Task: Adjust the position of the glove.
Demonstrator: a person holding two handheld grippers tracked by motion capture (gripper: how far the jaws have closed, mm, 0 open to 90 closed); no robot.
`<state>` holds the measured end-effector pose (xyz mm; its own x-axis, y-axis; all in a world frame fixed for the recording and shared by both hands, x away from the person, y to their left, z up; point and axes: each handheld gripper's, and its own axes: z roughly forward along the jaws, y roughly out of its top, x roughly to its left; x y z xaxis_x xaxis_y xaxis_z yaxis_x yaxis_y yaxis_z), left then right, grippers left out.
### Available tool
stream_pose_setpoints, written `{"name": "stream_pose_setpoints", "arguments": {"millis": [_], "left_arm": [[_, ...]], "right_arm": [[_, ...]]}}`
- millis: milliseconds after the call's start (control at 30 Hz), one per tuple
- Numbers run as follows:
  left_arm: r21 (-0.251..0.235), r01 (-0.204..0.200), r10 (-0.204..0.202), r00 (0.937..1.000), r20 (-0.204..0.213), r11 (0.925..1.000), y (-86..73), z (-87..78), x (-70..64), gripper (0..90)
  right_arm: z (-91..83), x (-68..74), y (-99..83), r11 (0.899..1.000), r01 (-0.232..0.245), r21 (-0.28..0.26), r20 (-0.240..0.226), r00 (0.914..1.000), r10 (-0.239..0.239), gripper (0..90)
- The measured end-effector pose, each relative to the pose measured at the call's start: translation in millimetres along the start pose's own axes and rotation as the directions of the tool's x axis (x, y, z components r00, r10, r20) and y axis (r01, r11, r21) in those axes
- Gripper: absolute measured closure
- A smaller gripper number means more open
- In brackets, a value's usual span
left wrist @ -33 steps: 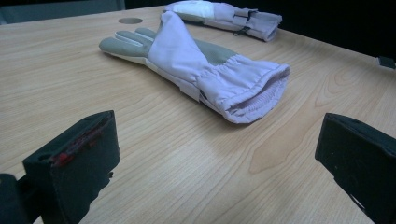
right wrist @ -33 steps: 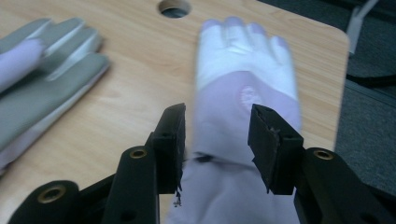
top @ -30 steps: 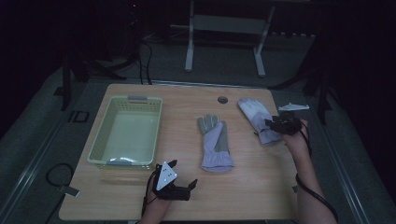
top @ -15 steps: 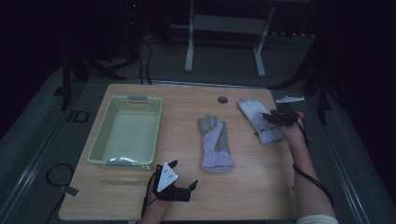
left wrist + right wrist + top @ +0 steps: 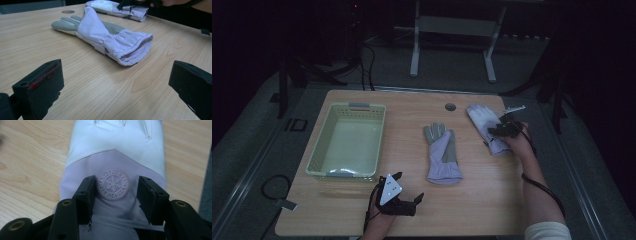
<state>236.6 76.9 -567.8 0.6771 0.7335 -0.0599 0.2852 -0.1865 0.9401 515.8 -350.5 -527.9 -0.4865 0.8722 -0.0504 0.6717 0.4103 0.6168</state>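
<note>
Fabric is the trouble: my right claw (image 5: 501,131) is down over the cuff end of the white ski glove (image 5: 484,126) at the far right of the tabletop (image 5: 472,200), jaws part open and straddling the round snowflake badge (image 5: 113,184), pads touching or just above the cloth — I cannot tell which. Nothing is pinched yet. If I close as I stand, I judge I would catch only the top layer of the lilac cuff; the glove could then sag, swing and slip free when lifted. The smooth shell looks slippery, and the badge may be stiffer than the cloth around it, so a shallow bite there could slide off. This glove also lies near the tabletop's right edge, so a dragged or dropped glove could go over the side.

My left claw (image 5: 404,196) rests at the near edge with its jaws spread wide, holding nothing, facing the open cuff of the second glove (image 5: 105,35), which lies palm up in the middle of the tabletop, apart from the first. If both hands move at once, the trailing cable on my right arm could snag.

Count: two gloves, one pale green plastic basket (image 5: 328,150) with nothing in it at the left, one round cable hole (image 5: 450,107) in the tabletop, two claws
</note>
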Motion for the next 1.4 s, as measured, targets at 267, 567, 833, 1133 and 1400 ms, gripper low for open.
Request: {"name": "stream_pose_setpoints", "arguments": {"millis": [267, 567, 833, 1133, 1400], "left_arm": [[0.001, -0.002, 0.002, 1.0000, 0.002, 1.0000, 0.1, 0.2, -0.3, 0.0], [0.002, -0.001, 0.001, 1.0000, 0.000, 1.0000, 0.1, 0.2, -0.3, 0.0], [0.003, 0.002, -0.002, 1.0000, -0.001, 1.0000, 0.2, 0.8, -0.3, 0.0], [0.002, 0.002, -0.002, 1.0000, -0.003, 1.0000, 0.2, 0.6, -0.3, 0.0], [0.002, -0.003, 0.003, 1.0000, -0.001, 1.0000, 0.2, 0.4, -0.4, 0.0]], "right_arm": [[-0.5, 13.0, 0.7, 0.999, -0.023, 0.036, -0.009, 0.9997, 0.023, 72.6], [-34.4, 34.9, 1.6, 0.993, -0.117, 0.012, 0.036, 0.9925, 0.116, 79.4], [-100.1, 61.3, -6.9, 0.971, -0.201, -0.127, 0.040, 0.9773, 0.208, 79.4], [-136.7, 93.9, -25.4, 0.965, -0.213, -0.152, 0.067, 0.9721, 0.225, 79.1], [-134.1, 110.6, -45.6, 0.953, -0.261, -0.151, 0.115, 0.9533, 0.279, 79.1]]}}
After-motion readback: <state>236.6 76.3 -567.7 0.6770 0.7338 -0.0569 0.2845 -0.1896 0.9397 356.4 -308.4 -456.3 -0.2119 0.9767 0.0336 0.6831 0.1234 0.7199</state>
